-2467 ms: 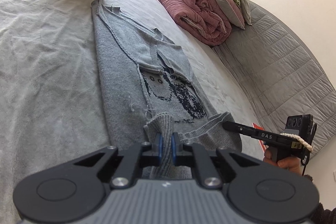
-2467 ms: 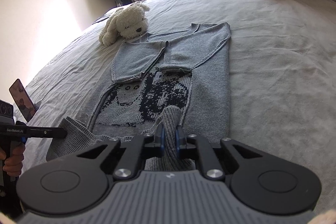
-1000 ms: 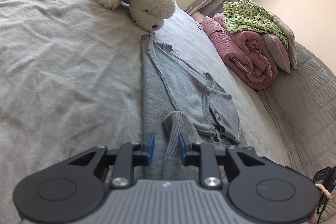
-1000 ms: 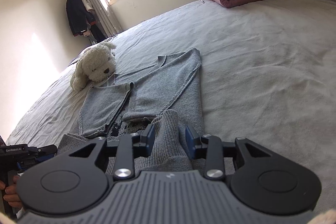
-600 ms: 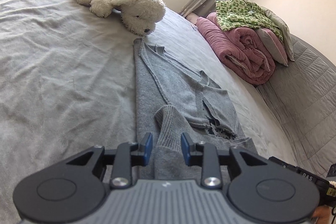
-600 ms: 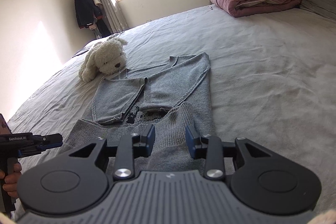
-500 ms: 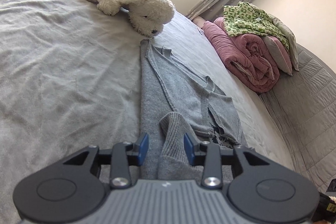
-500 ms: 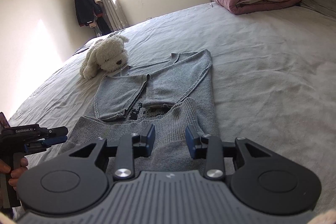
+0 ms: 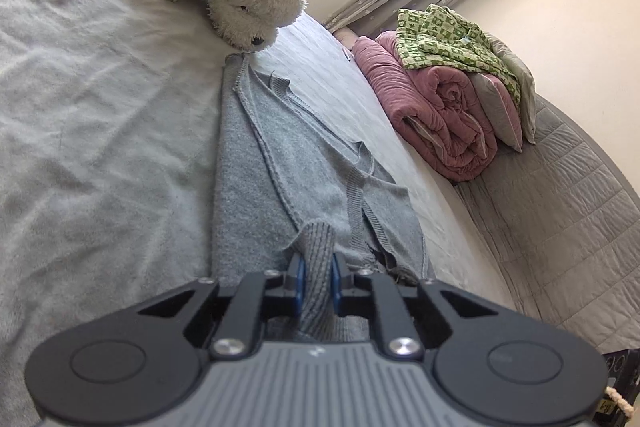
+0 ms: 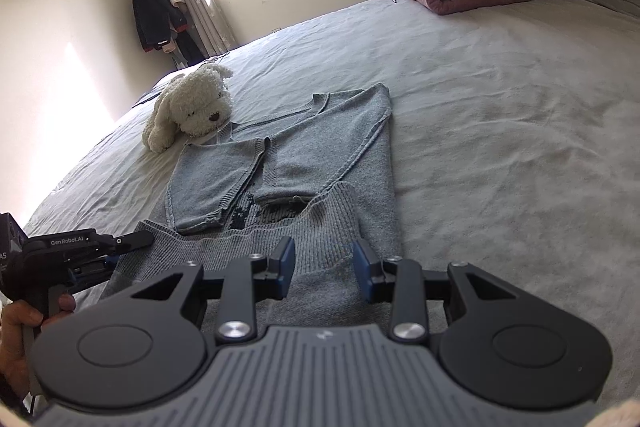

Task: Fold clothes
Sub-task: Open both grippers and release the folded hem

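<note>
L gripper: jaws have just been closing, blue pads now pinched on ribbed hem of grey sweater. R gripper: jaws apart, hem lying between pads, no contact seen. Sweater flat on grey bed, 2 sleeves folded across chest, hem turned up over them. Plush dog at collar; pink quilt beyond.

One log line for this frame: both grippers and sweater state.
left gripper: just closed on ribbed hem | right gripper: open, hem between fingers | sweater: on bed, sleeves folded in, hem brought up
</note>
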Demonstrator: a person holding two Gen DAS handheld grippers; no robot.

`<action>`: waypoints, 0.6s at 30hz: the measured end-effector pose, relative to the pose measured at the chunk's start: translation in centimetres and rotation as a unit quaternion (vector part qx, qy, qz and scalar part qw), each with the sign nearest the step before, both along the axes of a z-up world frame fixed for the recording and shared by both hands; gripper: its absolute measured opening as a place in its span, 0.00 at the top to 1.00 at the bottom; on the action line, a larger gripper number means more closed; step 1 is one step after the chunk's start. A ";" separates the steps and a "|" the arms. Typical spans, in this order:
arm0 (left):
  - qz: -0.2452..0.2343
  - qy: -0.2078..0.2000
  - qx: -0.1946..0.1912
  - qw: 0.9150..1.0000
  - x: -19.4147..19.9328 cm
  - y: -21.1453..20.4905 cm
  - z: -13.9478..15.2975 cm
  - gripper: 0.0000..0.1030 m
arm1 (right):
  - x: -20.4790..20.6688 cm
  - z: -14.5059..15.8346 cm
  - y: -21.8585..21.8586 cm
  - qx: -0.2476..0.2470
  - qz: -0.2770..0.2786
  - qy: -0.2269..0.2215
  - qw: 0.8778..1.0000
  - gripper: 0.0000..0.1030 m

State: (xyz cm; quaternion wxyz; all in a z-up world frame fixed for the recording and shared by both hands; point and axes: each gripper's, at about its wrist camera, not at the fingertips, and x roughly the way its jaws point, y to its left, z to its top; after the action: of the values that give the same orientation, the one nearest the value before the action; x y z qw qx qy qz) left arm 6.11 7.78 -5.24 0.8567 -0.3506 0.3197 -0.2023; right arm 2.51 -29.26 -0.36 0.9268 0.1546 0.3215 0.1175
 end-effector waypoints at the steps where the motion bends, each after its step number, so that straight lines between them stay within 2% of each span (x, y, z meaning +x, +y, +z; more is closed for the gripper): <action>1: -0.002 -0.004 -0.019 1.000 -0.1 0.3 -0.1 0.88 | 0.1 0.0 -0.1 0.002 -0.002 0.000 1.000 0.64; 4: 0.009 -0.006 -0.034 0.999 -0.2 0.8 -0.1 0.88 | 0.4 0.0 -0.3 0.008 -0.008 0.001 1.000 0.64; 8: 0.047 0.017 0.038 0.998 -0.1 0.6 -0.4 0.86 | 0.6 -0.1 -0.2 0.011 -0.010 0.003 1.000 0.64; 11: 0.053 0.015 0.062 0.997 -0.3 0.4 0.4 0.80 | 0.5 -0.3 0.0 0.007 -0.009 0.009 1.000 0.64; 12: 0.055 0.010 0.071 0.996 -0.4 0.3 0.9 0.73 | 0.5 -0.3 0.0 0.006 -0.009 0.009 1.000 0.64; 14: 0.057 -0.010 0.089 0.994 -1.0 0.1 1.9 0.67 | 0.5 -0.1 0.0 0.006 -0.009 0.005 1.000 0.64; 18: 0.045 -0.041 0.108 0.992 -2.4 -0.4 3.2 0.67 | 0.2 0.3 0.2 0.005 -0.005 -0.006 1.000 0.64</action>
State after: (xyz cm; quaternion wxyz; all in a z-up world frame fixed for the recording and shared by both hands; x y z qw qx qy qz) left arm 3.75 7.43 -2.07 0.9103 -0.2613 0.2880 -0.1421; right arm 2.67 -29.09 -0.11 0.9284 0.1604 0.3145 0.1160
